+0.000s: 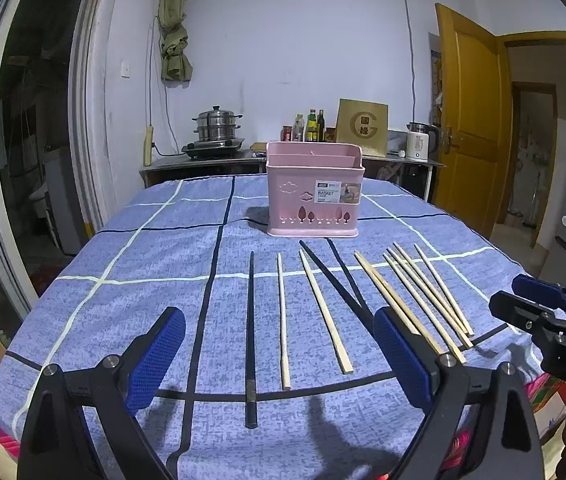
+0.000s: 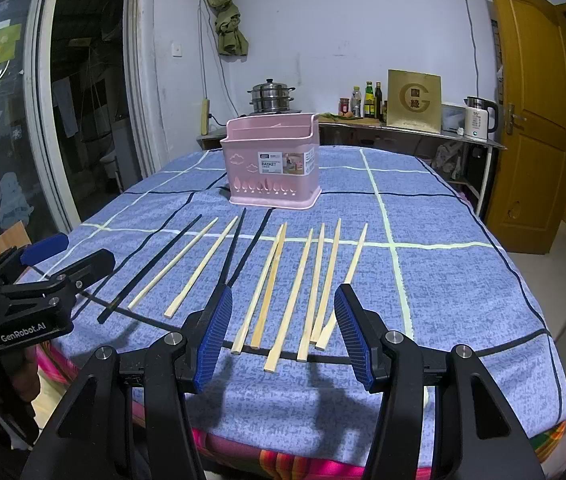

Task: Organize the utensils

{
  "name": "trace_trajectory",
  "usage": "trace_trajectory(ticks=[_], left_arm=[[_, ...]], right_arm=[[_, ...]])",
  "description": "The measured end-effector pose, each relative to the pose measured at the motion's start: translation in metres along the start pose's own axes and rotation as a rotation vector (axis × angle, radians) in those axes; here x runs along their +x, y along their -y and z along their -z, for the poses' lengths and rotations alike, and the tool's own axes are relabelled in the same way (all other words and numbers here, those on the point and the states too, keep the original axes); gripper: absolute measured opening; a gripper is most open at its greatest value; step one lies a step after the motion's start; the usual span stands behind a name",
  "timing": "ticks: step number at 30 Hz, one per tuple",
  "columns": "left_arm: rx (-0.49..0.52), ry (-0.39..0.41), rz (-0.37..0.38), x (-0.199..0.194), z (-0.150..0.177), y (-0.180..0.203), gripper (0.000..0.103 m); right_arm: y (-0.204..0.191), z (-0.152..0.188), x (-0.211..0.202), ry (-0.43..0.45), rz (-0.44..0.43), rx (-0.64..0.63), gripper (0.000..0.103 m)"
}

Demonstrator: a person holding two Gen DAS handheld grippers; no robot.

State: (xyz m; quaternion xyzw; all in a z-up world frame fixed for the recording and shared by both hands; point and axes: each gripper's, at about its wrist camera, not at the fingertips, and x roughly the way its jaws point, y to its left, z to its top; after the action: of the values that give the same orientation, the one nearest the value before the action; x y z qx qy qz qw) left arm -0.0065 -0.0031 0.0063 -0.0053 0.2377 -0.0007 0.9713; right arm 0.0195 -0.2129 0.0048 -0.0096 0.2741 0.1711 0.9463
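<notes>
My right gripper [image 2: 281, 330], jaws wide and empty, hovers over the pale wooden chopsticks [image 2: 283, 284] lying lengthwise toward the pink plastic basket [image 2: 273, 168]; my left gripper [image 1: 279, 354], also wide, straddles the black chopstick [image 1: 250, 336].

Kitchen clutter far beyond the jaws

A steamer pot [image 1: 215, 126] ahead-left of them, bottles [image 1: 310, 126] straight ahead, kettle [image 1: 420, 141] and yellow door [image 1: 469, 120] ahead-right.
</notes>
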Motion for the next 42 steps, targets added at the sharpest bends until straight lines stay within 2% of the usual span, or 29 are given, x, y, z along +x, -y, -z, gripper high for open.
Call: trace_trajectory(ticks=[42], left_arm=[[-0.002,-0.004,0.009,-0.0039,-0.0008,0.0023,0.096]], right_arm=[[-0.0015,-0.0037,-0.0047,0.009,0.004,0.001,0.054]])
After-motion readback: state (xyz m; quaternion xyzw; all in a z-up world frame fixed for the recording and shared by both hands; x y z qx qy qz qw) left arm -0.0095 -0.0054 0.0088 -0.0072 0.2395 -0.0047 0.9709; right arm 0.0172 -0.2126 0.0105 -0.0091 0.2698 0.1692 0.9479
